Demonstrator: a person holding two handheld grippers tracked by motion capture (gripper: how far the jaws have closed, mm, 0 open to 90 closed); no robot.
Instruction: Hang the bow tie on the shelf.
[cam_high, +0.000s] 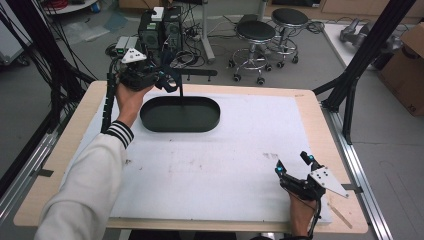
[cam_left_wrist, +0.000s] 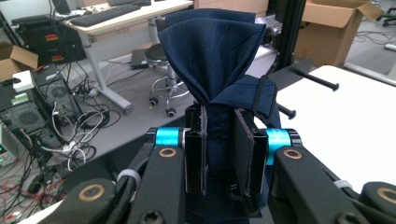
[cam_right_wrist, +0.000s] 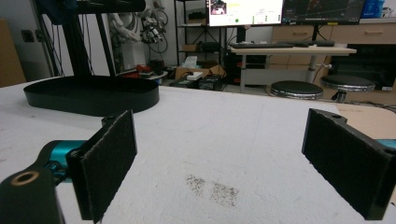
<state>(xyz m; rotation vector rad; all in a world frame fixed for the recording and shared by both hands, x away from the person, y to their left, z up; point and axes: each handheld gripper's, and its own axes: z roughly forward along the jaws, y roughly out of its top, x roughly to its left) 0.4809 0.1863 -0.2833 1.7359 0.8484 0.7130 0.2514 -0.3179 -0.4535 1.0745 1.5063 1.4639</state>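
No writing on the things at hand can be read; the cardboard box at the far right of the high view bears a dark mark too small to make out. The left gripper (cam_left_wrist: 219, 149) has its fingers (cam_left_wrist: 196, 149) closed on a dark navy cloth (cam_left_wrist: 212, 56), a soft woven fabric that is pinched into a waist between the flat, felt-like black pads and fans out above them in smooth folds, with a stitched strap-like band hanging at one side. In the high view that gripper (cam_high: 167, 80) is held just beyond the far left rim of the black tray (cam_high: 180, 115), above the table edge, with the cloth hanging from it beside the thin black post that rises from the tray. The tray is an oval, matte black, low-walled dish standing on the white, scuffed sheet that covers the wooden table (cam_high: 310, 110). The right gripper (cam_high: 292, 165) rests well away from the tray, near the table's front right corner, and its fingers (cam_right_wrist: 109, 161) stand wide apart with nothing between them over a grey smudge on the sheet.
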